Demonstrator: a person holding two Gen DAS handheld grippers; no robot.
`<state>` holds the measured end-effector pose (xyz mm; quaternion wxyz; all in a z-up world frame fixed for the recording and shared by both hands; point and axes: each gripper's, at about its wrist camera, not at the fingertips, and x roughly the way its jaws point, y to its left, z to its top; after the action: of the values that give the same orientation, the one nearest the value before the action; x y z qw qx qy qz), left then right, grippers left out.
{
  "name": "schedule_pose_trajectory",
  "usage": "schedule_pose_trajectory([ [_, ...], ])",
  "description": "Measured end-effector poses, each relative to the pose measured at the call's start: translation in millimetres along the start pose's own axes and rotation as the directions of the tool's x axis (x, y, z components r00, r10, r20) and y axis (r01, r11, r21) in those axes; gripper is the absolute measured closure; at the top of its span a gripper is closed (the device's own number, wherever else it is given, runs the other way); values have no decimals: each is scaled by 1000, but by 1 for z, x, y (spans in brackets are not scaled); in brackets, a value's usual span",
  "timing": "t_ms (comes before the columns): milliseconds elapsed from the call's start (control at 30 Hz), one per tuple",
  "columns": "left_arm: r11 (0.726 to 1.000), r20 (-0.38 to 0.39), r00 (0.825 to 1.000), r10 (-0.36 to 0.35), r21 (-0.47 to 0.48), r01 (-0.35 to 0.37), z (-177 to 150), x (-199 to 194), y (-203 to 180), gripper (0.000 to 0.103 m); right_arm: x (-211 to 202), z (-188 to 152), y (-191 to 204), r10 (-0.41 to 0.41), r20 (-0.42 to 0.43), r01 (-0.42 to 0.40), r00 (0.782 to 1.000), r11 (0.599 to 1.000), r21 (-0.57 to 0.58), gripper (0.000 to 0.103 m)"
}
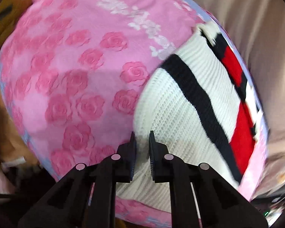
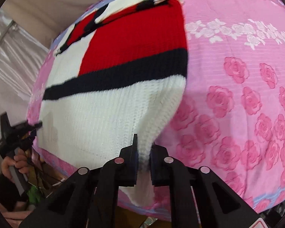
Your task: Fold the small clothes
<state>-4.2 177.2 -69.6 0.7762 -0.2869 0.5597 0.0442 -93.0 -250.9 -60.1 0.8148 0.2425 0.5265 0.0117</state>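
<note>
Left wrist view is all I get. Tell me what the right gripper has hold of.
Observer: The right gripper is clamped on the sweater, pinching a raised fold of its white edge at the near corner.
Operator: Now report my left gripper from the other side.
Observer: The left gripper meets the sweater's opposite white corner, at the bed's edge.

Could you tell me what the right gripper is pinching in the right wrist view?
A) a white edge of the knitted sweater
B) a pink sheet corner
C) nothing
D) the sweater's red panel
A: the right gripper is clamped on a white edge of the sweater, beside the pink sheet.
</note>
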Motion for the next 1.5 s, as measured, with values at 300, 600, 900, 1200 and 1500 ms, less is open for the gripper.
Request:
schedule_pose_trajectory([
  [300,967,-121,990,78,251,-46,-71,-41,-18,94,-61,-28,-47,-147,2,147,989,989,1,97],
  [600,971,-302,944,133,229,-63,-134,-88,26,94,-92,-137,-77,-146,-354,134,924,989,-57,98],
  [900,930,34,992,-124,352,104,-11,-79,-111,94,-104,53,-84,106,159,-130,982,980,152,97],
  [1200,966,141,990,-12,258,-25,56,24,-176,80,-24,137,-100,129,247,-218,960,901,375,86],
  [1500,872,179,981,-68,489,-29,22,10,-172,38,-60,116,-72,-75,285,48,956,994,102,45],
])
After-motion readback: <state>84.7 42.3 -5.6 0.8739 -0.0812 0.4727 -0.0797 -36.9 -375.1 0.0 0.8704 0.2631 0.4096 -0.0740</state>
